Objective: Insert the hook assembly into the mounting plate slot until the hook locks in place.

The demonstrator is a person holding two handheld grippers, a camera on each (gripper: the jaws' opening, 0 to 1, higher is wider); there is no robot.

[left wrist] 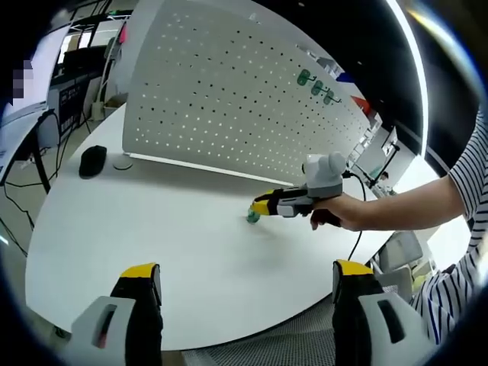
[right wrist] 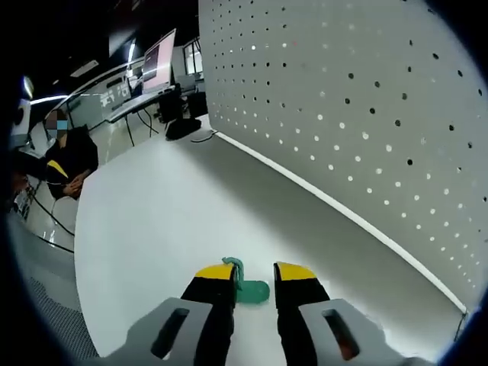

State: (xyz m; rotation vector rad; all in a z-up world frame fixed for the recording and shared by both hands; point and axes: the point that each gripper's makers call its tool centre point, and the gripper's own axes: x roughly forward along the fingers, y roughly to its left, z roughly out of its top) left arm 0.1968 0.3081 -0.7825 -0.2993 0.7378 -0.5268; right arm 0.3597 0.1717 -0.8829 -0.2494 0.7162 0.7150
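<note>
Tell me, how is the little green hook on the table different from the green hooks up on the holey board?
The green hook on the table lies on the white table, alone, between the right gripper's open jaws. The green hooks on the pegboard hang high on the upright white pegboard, several in a row, with no gripper near them. All share the same teal-green colour; finer shape is too small to compare.

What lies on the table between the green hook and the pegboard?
Bare white table; in the right gripper view, nothing lies between the green hook and the pegboard.
</note>
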